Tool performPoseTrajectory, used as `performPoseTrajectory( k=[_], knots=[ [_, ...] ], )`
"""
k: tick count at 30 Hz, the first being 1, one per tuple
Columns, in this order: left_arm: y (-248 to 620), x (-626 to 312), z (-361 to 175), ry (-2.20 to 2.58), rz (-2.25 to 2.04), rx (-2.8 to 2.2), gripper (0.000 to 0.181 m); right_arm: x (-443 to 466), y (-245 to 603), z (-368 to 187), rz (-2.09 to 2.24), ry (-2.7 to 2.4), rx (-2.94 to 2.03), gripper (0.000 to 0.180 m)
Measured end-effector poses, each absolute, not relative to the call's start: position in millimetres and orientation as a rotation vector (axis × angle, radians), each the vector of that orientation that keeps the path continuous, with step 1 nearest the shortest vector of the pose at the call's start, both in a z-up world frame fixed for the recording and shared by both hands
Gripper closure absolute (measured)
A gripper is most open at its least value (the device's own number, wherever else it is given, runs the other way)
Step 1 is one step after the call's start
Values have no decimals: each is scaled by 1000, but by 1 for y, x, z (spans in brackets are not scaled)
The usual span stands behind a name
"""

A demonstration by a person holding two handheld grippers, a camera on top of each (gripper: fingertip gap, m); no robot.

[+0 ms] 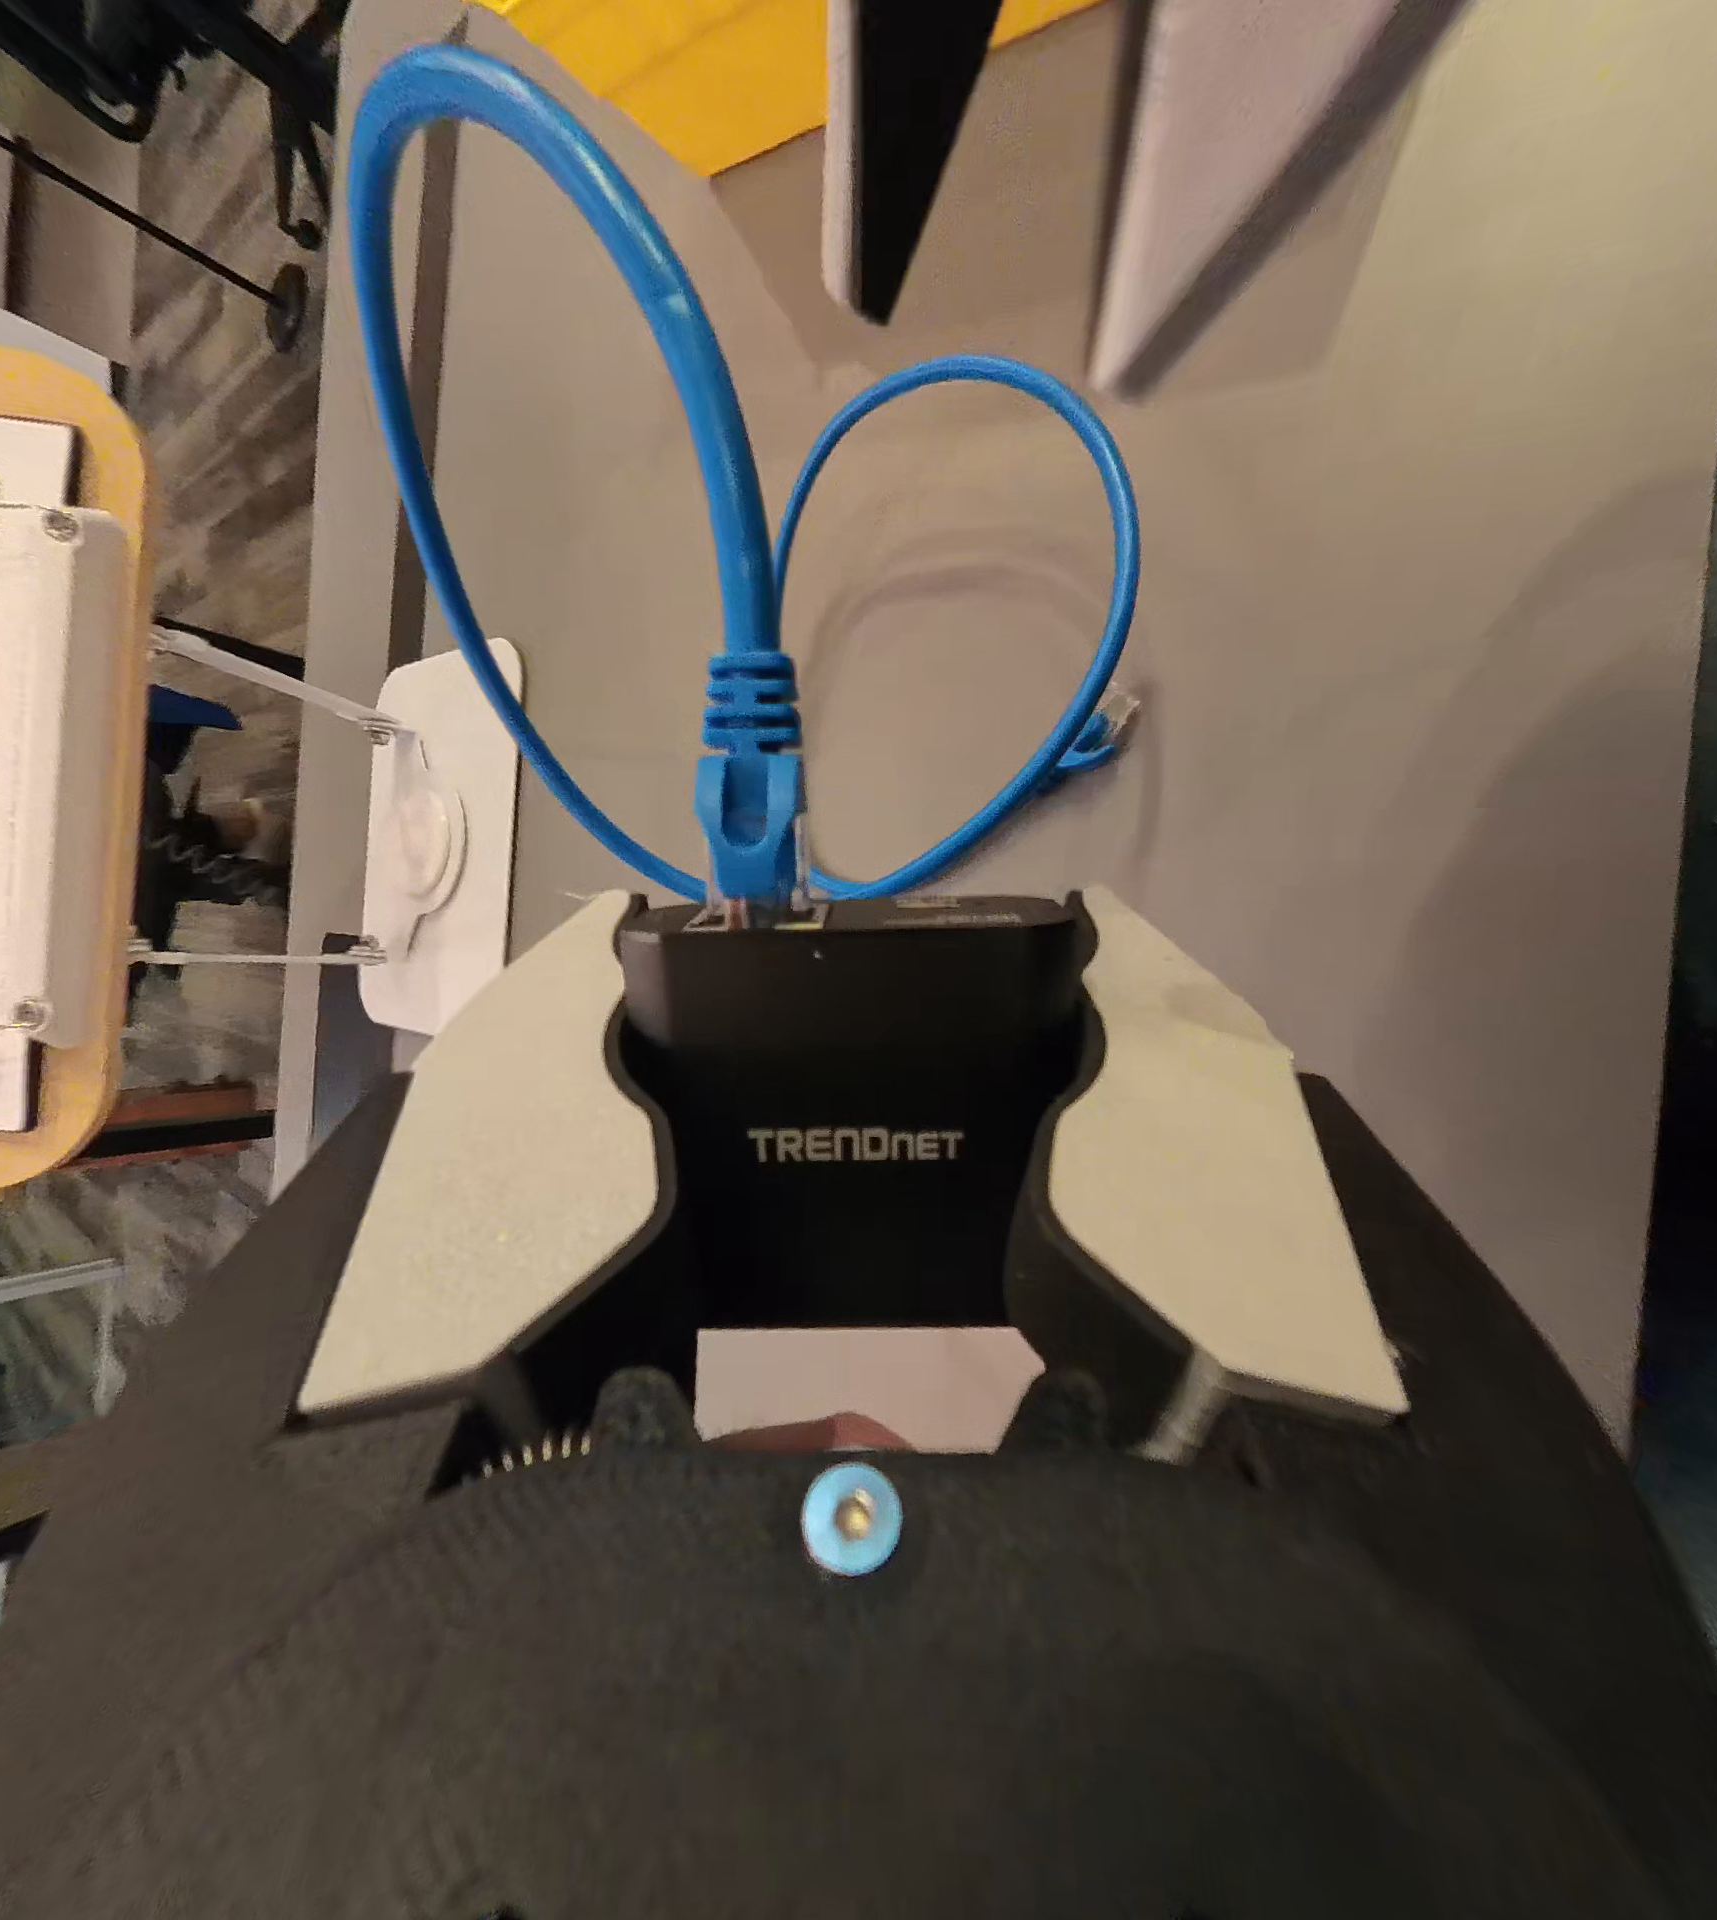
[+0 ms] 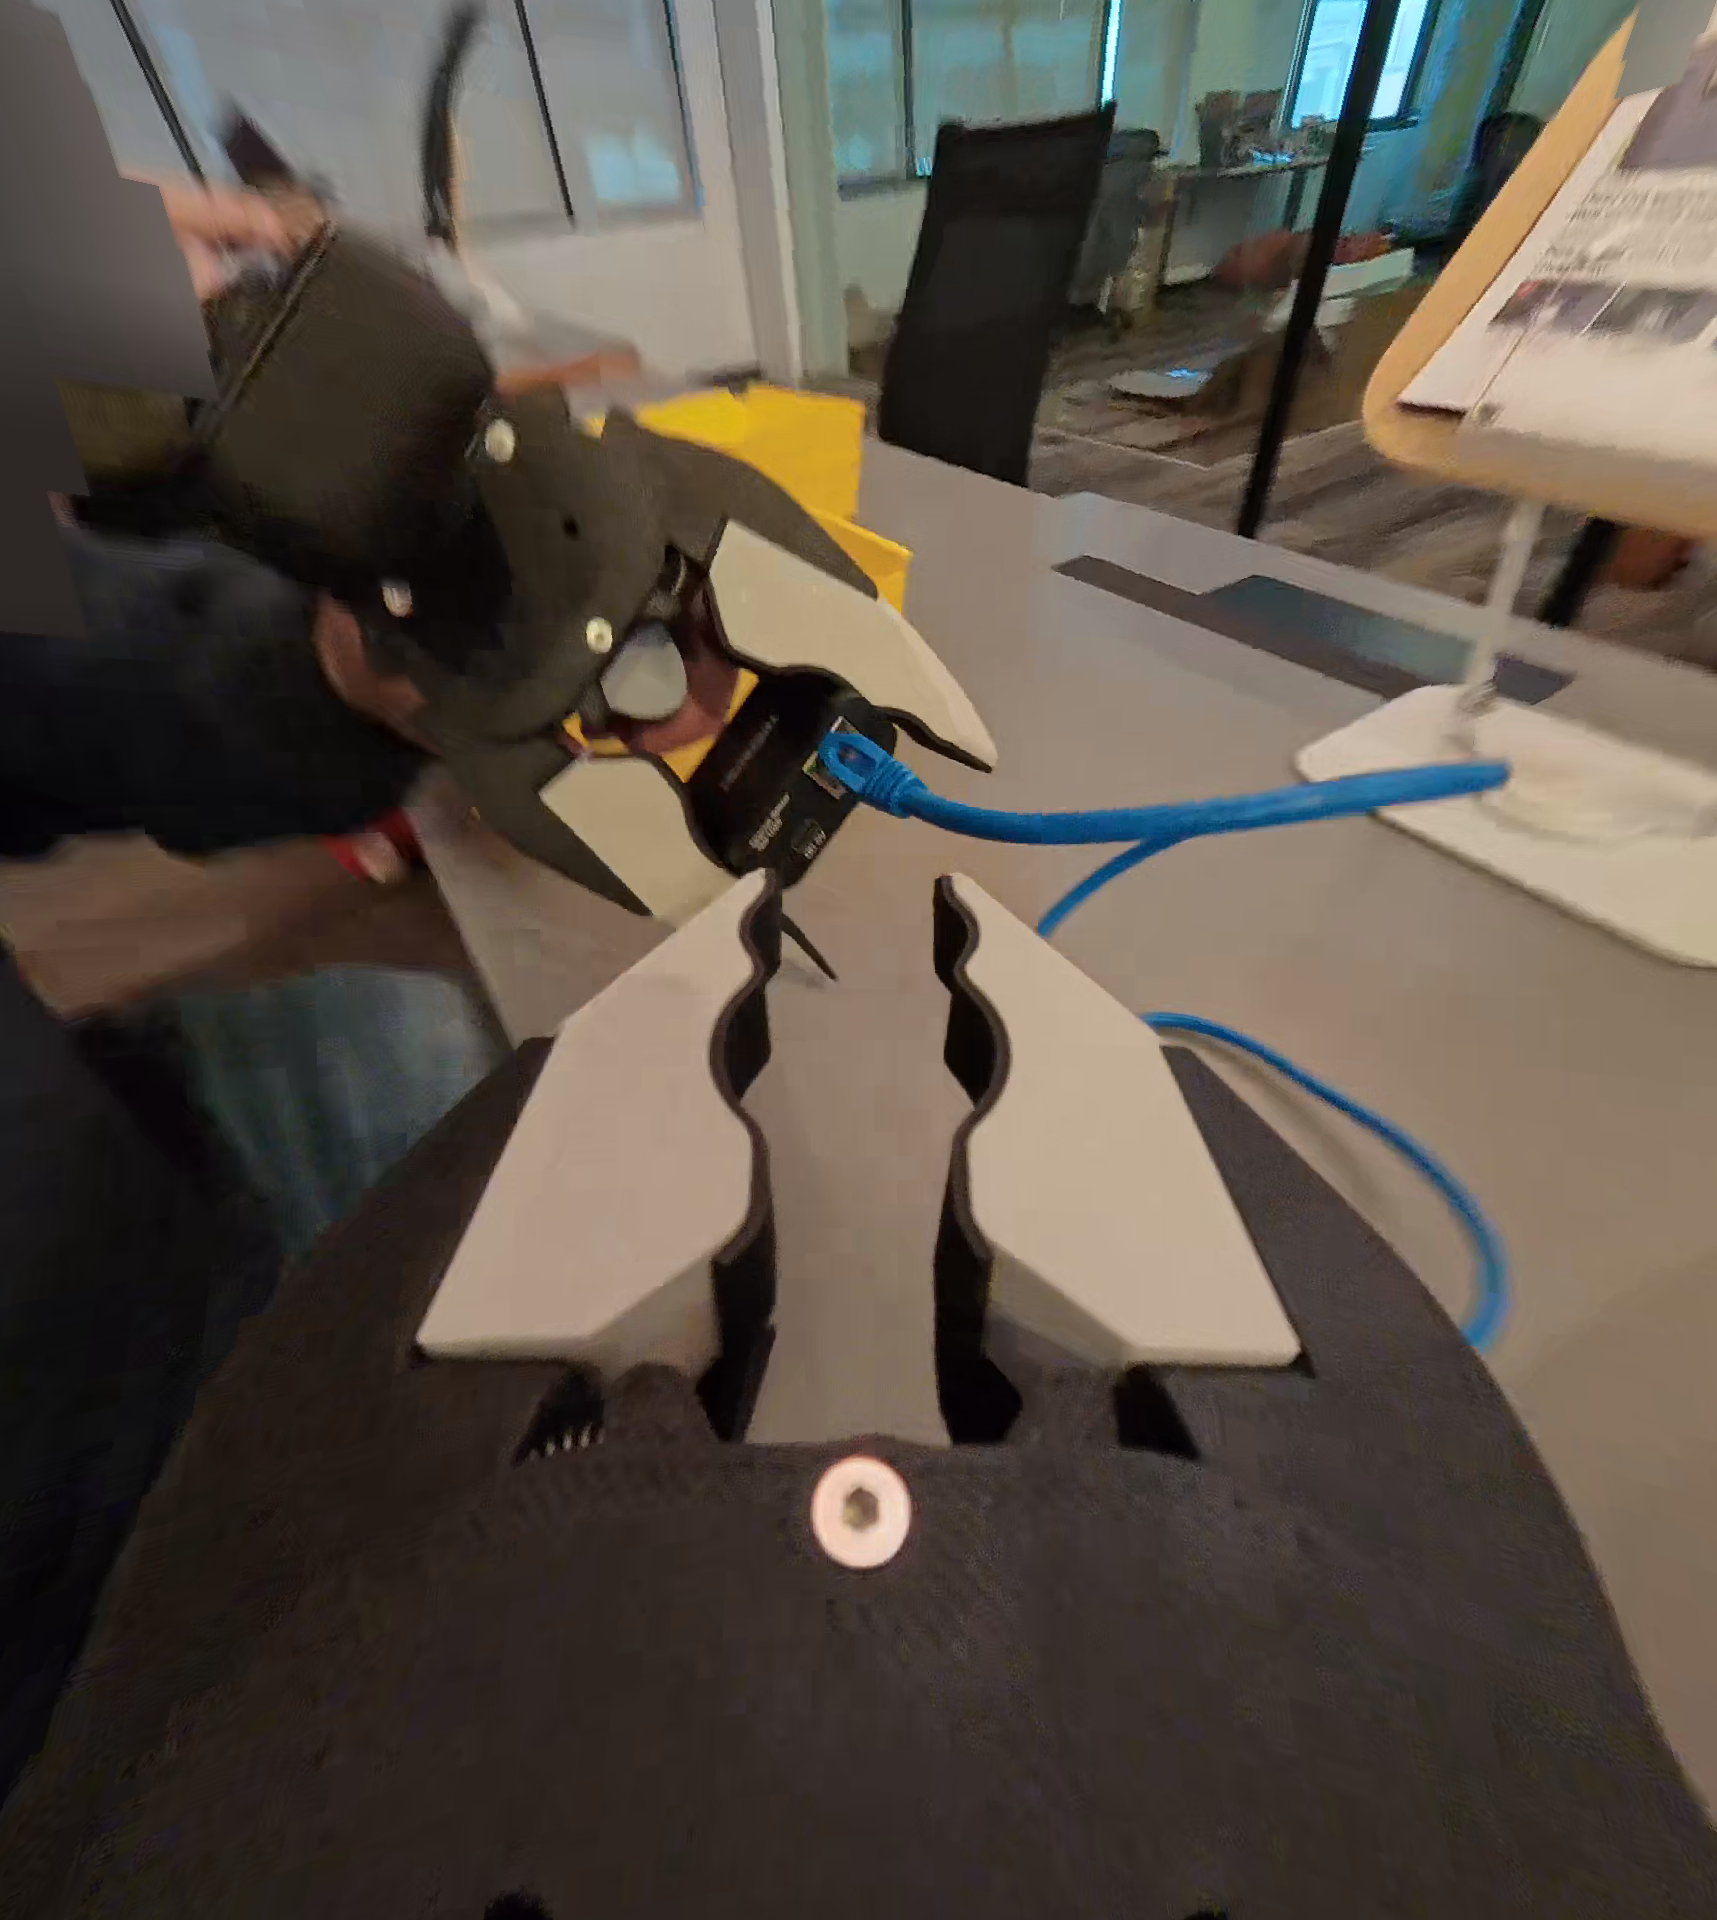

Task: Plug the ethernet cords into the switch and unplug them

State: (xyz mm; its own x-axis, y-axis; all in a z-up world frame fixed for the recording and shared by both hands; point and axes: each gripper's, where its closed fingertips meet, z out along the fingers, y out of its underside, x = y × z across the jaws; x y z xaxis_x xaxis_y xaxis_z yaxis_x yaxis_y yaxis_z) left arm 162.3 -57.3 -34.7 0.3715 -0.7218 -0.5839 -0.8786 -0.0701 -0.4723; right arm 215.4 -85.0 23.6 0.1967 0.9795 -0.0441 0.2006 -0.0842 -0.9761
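Two pale fingers of the left gripper [image 1: 849, 914] are clamped on the sides of a black switch [image 1: 849, 1081], its port face pointing away from the camera. One blue ethernet cord [image 1: 745, 821] is plugged into a port near the left end of that face and loops out over the grey table [image 1: 1353, 727]; a loose clear plug [image 1: 1116, 717], seemingly the cord's other end, lies on the table to the right. The right gripper [image 2: 849, 899] hovers just in front of the switch, jaws apart and holding nothing. A white stand base [image 2: 1612, 842] sits beyond.
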Motion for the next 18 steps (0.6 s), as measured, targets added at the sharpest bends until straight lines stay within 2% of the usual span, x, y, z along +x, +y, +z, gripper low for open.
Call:
performPoseTrajectory(
  k=[5, 8, 18],
  knots=[
    [-68, 162, -38, 1439, 47, -1942, 107, 197, -93, 23, 672, -1450, -1299, 136],
    [-79, 166, -37, 1458, -139, -2005, 107, 185, -96, 31, 744, -1511, -1228, 136],
    [-95, 165, -26, 1526, -445, -2089, 106, 169, -93, 25, 354, -1876, -969, 141]
  ],
)
